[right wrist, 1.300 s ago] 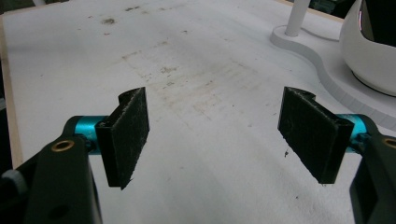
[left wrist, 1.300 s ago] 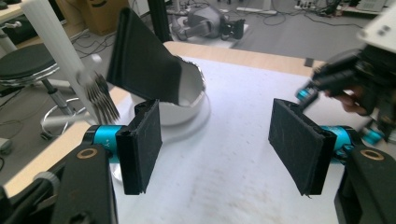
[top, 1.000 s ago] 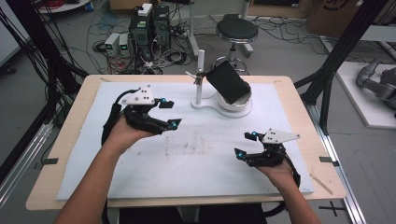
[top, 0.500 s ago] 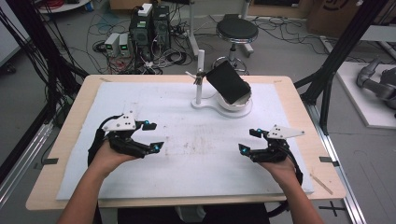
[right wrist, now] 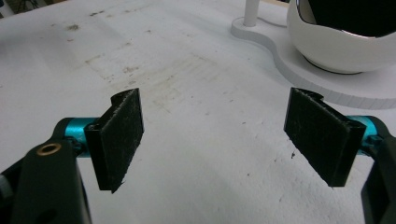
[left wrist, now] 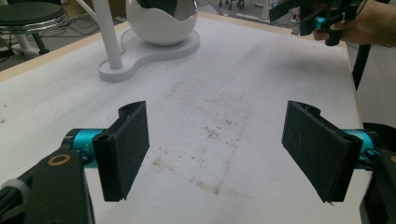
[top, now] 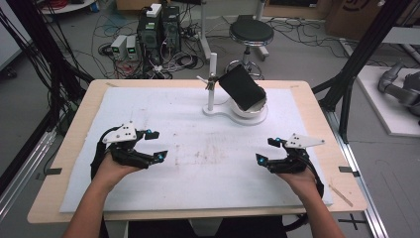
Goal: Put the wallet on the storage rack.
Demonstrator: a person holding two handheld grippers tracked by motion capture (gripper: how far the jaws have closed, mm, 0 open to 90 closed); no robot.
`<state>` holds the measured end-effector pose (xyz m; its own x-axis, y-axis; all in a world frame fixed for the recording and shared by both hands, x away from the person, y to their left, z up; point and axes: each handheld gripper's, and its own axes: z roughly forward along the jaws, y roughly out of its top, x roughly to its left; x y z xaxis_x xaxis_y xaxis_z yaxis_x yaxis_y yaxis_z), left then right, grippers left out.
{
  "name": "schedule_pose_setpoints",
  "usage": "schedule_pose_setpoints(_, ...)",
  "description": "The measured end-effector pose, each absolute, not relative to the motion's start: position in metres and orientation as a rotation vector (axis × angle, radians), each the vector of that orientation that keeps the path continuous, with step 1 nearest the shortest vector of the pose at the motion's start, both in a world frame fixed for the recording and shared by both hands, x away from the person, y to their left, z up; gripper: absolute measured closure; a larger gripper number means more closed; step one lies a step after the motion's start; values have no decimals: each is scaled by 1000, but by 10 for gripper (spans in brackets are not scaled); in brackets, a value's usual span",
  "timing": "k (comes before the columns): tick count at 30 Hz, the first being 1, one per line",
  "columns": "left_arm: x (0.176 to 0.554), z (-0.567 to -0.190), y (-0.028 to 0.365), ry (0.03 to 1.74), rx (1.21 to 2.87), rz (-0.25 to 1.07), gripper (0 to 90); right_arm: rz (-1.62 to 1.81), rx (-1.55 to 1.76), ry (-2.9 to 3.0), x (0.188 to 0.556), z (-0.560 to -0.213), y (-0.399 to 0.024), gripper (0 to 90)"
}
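Two grippers rest low over the white mat [top: 198,163], and the thing nearest both is the white stand [top: 233,106] at the far middle of the table [top: 317,124]. That stand has a flat, figure-eight base, a thin upright post [top: 212,82] on its left end and a round white cup [top: 250,106] on its right end. A black slab [top: 241,88] sits tilted in the cup, leaning to the far left toward the post. In the left gripper view the cup [left wrist: 161,21] and the post [left wrist: 108,35] rise at the far edge, well apart from the pads.

The left gripper [top: 155,145] lies at the near left of the mat, held in the person's left hand [top: 116,166]; its jaws have just been opening and now stand wide, with only stained mat between the pads [left wrist: 125,149]. The right gripper [top: 267,150] lies at the near right, held in the right hand [top: 297,173], its jaws also spread wide over bare mat, the pads [right wrist: 119,137] gripping nothing. Both grippers point inward, toward each other and the mat's middle, well apart from the stand.

Brownish scuff marks [top: 208,148] stain the mat between the two grippers. Beyond the table's far edge stand a round black stool [top: 251,33] and computer boxes [top: 159,27] among cables on the floor.
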<state>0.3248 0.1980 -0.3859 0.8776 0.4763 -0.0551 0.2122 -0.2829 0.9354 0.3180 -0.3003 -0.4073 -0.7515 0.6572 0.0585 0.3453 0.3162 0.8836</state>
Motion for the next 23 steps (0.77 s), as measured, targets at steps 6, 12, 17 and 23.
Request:
schedule_pose_setpoints(6,324,-389,204,529,1872,295,228,1398,906,2256,315,-407,-306,202)
schedule_pose_setpoints(12,324,-392,206,546,1874,299,225,1396,907,2256,316,-408,-307,203)
schedule_pose_setpoints(17,325,-395,204,555,1882,301,225,1390,903,2286,316,-410,-306,202)
schedule_pose_setpoints(23,325,-395,203,557,1882,293,225,1386,901,2287,315,-410,-305,202)
